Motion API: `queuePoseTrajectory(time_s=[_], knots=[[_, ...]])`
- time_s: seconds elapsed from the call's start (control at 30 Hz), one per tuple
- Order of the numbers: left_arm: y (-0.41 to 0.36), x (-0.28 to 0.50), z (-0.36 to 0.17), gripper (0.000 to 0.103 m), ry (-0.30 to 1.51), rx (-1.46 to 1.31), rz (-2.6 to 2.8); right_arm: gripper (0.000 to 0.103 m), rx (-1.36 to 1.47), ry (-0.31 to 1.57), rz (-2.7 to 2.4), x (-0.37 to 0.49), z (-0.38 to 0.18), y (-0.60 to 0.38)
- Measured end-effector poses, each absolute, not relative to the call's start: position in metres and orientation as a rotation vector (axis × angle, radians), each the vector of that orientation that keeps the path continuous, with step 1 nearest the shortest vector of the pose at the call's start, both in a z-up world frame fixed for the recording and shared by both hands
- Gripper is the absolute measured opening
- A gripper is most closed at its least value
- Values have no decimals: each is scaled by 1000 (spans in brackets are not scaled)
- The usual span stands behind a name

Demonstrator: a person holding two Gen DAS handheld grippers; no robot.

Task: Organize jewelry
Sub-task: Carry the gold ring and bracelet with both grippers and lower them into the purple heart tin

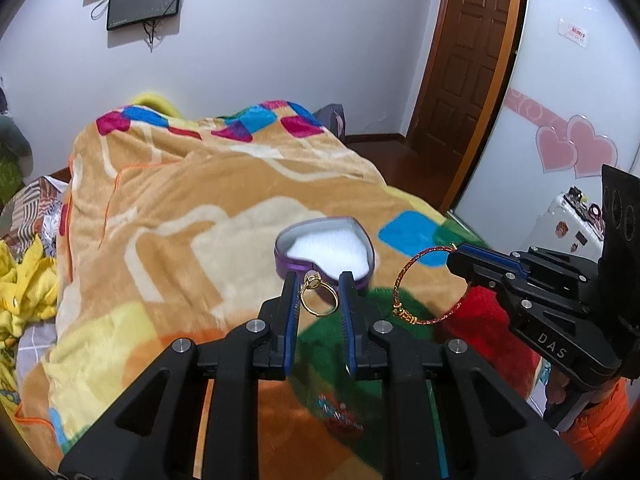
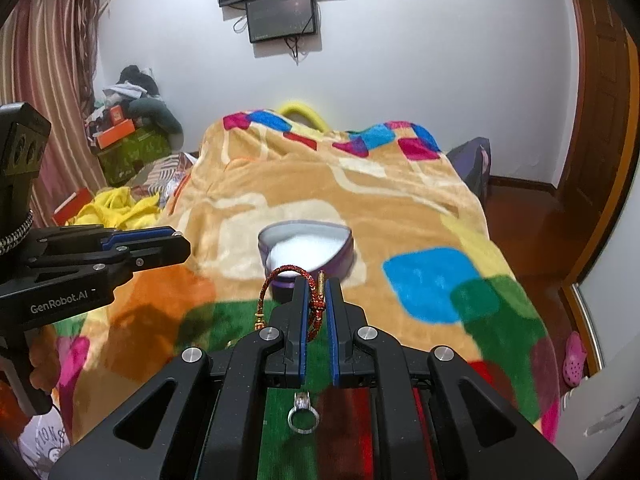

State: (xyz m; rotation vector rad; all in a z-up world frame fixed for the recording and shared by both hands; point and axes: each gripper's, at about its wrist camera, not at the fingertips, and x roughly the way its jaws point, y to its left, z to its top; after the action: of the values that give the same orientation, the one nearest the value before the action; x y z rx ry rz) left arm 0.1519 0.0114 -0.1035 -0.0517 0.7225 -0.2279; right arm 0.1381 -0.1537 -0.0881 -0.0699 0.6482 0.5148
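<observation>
Jewelry was split between both tools here: a gold ring (image 1: 316, 294) was pinched between the fingers of the left hand-held gripper (image 1: 319, 280), and a red braided bracelet (image 2: 298, 298) with gold ends was clamped in the right hand-held gripper (image 2: 316, 286), jaws pressed nearly together on the cord. In the left wrist view the bracelet (image 1: 430, 286) was seen dangling as a loop from the tips of the right hand-held gripper (image 1: 454, 254), off to the right side of the bed. A third piece, a silver ring (image 2: 304, 414) with a stone setting, was left lying on the green patch of the blanket (image 2: 420, 216), close to the near edge of the bed and right under the right tool.

A heart-shaped purple box (image 1: 325, 248) with a white lining was sat open on the blanket, roughly mid-bed, just beyond both sets of fingertips. The gold ring was held up in front of the box's near rim; whether it was touching the rim couldn't be told. The left tool was seen coming in from the left side of the right wrist view.
</observation>
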Motion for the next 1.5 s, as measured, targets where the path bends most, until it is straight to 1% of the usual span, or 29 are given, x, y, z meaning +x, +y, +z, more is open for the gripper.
queuePoseTrajectory(time_s=[0.37,0.6,0.77,1.13,1.33,1.5], knots=[[16,175,-88,18,663,-44,-214,7,-62,586,538,161,-70,-141],[17,198,-90,18,668,-49,-223,7,-44,591,555,183,-72,-130],[14,215,-99,18,701,-51,-238,7,-57,631,557,196,-82,-122],[-1,256,-134,18,841,-33,-275,7,-78,757,549,220,-108,-121],[0,268,-151,18,903,-28,-273,8,-93,809,543,228,-118,-122],[0,269,-154,18,919,-29,-296,8,-111,839,550,233,-123,-121]])
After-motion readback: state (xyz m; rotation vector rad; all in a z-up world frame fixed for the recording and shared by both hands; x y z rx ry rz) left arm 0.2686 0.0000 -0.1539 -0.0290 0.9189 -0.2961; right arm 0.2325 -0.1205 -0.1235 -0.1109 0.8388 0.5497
